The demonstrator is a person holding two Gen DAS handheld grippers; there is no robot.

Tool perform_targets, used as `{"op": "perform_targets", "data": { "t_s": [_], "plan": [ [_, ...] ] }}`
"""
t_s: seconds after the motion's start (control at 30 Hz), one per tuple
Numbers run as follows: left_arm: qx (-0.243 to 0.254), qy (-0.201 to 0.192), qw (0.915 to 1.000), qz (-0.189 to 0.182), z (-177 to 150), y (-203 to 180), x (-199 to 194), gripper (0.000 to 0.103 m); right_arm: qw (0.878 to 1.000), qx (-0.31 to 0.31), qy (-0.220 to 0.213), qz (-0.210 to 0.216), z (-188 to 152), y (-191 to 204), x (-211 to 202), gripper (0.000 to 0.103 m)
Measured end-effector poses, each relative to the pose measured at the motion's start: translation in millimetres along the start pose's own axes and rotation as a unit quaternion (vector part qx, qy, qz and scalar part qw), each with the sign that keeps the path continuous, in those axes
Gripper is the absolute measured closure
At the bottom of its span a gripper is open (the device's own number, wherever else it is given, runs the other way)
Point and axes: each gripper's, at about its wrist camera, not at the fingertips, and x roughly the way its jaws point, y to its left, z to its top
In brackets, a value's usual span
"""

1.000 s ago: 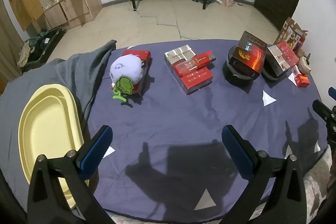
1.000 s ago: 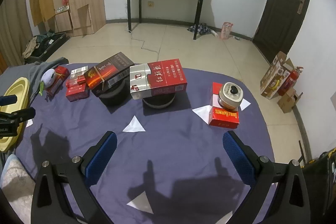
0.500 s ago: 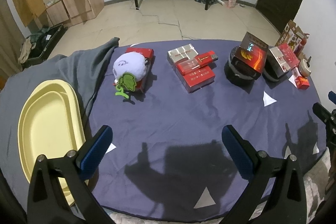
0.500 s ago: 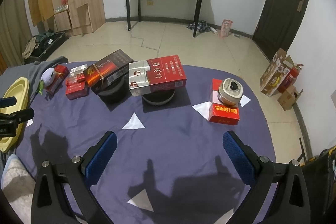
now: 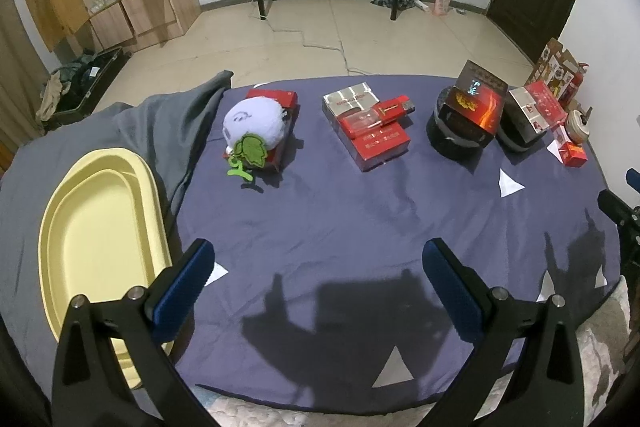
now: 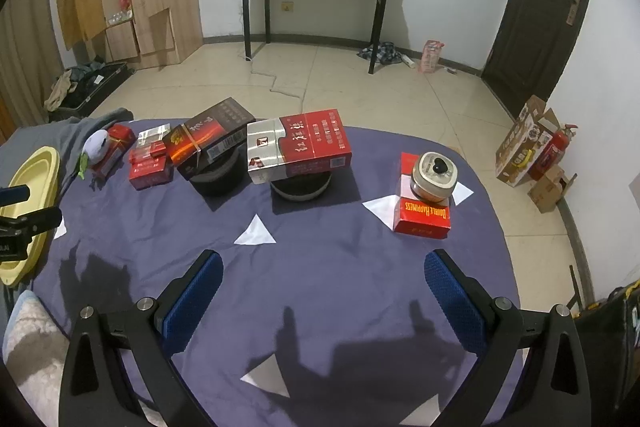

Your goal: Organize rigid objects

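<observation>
A round table draped in a purple cloth (image 5: pixel 340 227) is shown, its near half bare. Both the left gripper (image 5: pixel 316 283) and right gripper (image 6: pixel 322 291) are held wide apart and empty above that open stretch. Along the far edge, five clusters of boxes (mostly red) are counted, beginning with a red carton (image 6: pixel 298 145); one yellow tray (image 5: pixel 92 239) is set at the left rim.
</observation>
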Motion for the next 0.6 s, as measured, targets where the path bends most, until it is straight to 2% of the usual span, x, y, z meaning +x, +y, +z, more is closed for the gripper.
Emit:
{"op": "perform_targets", "data": {
  "t_s": [0.23, 0.47, 0.6],
  "plan": [
    [-0.017, 0.0, 0.9999, 0.0, 2, 10, 1, 0.0, 1.0, 0.004, 0.005, -0.001, 0, -4, -1, 0.0],
    [0.0, -0.003, 1.0, -0.003, 2, 0, 1, 0.0, 1.0, -0.002, 0.007, -0.003, 1, -2, -1, 0.0],
    [-0.006, 0.001, 0.9999, -0.009, 3, 1, 4, 0.0, 1.0, -0.004, 0.008, -0.003, 1, -2, 2, 0.0]
  ]
}}
